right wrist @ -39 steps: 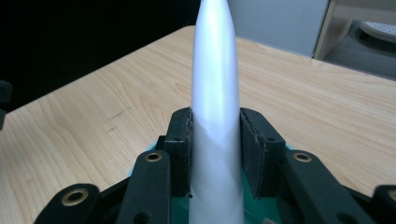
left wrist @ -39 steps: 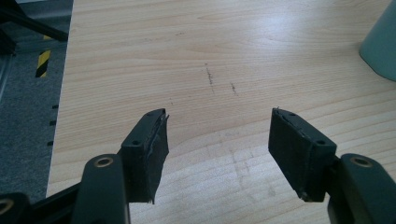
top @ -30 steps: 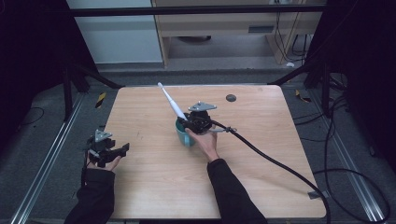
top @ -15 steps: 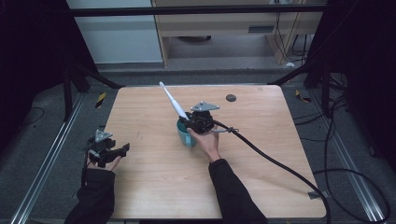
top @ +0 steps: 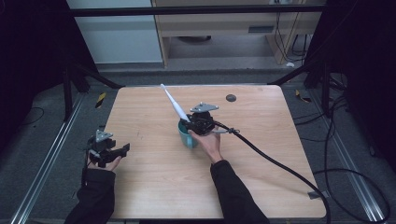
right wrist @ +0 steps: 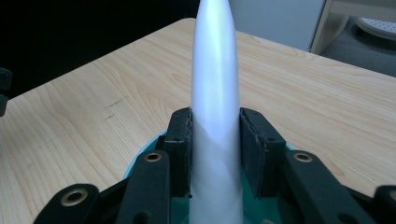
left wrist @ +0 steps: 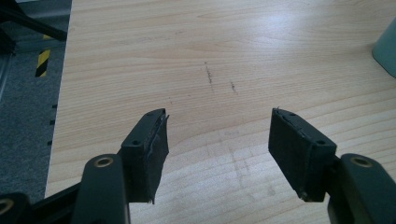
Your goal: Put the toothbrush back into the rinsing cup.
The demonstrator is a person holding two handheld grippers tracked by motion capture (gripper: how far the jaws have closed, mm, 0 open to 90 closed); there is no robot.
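High view: your right tool (top: 192, 122) gripped the white stick (top: 173, 102) above the teal cup (top: 185, 135) at mid-counter (top: 261, 140), its long axis slanting up-left; your left tool (top: 122, 149) was open, well apart.

one teal cup (top: 186, 135); one white utensil (top: 173, 105); one black disc (top: 230, 98)

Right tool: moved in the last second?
No. In the high view the right tool sits over the teal cup, as before, same spot against the dark disc on the table.
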